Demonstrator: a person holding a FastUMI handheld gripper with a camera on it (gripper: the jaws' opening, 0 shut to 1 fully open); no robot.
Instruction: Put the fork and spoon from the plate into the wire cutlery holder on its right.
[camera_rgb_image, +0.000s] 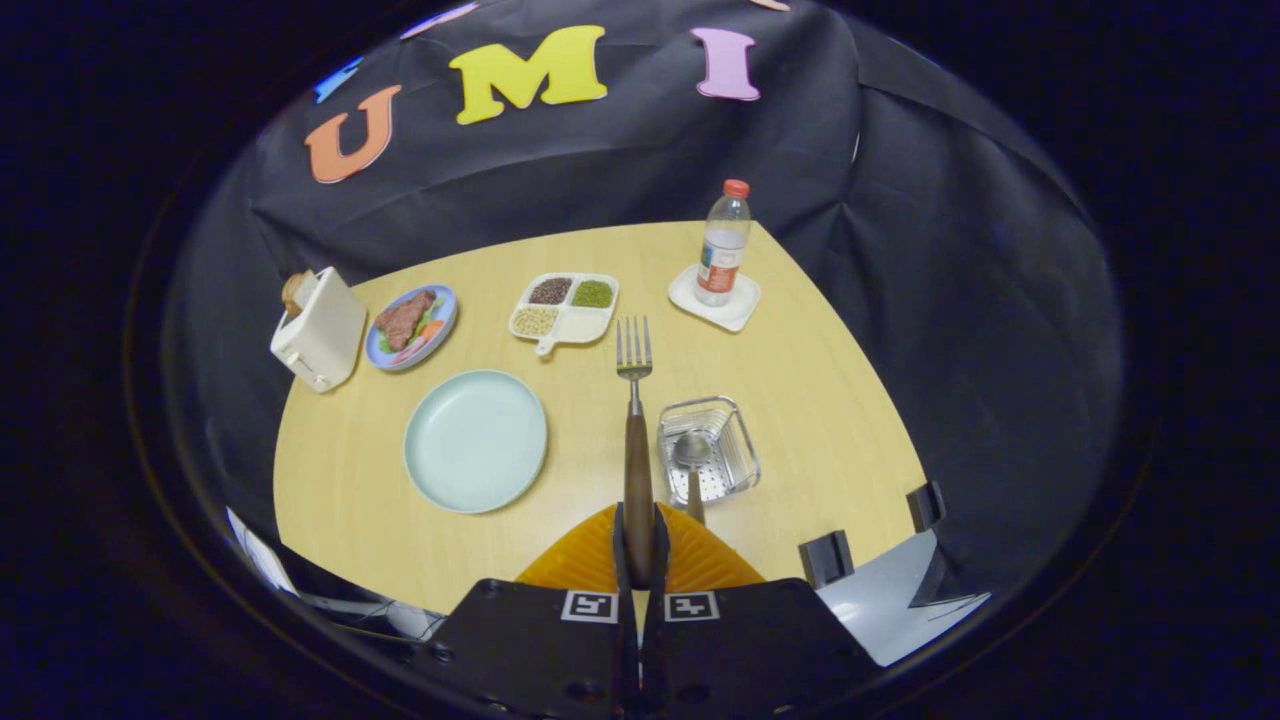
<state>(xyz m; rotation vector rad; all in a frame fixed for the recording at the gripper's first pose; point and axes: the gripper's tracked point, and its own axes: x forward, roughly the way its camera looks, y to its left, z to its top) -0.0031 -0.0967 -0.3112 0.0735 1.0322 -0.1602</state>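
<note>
Tongs (640, 545) closed tight on fork (636, 420) handle, tines pointing ahead, fork lifted above surface (820, 400). Spoon (691, 458) already inside wire cutlery holder (708, 450), near front-right edge. Plate (476, 440) bare, left of holder. Risk (my judgement): fork sits just left of holder; lowering without shifting right could strike rim, tip holder or drop fork onto surface.

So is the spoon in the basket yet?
Yes. The spoon already sits inside the wire cutlery holder, bowl down on its bottom. The tool is shut on the fork, beside the holder.
</note>
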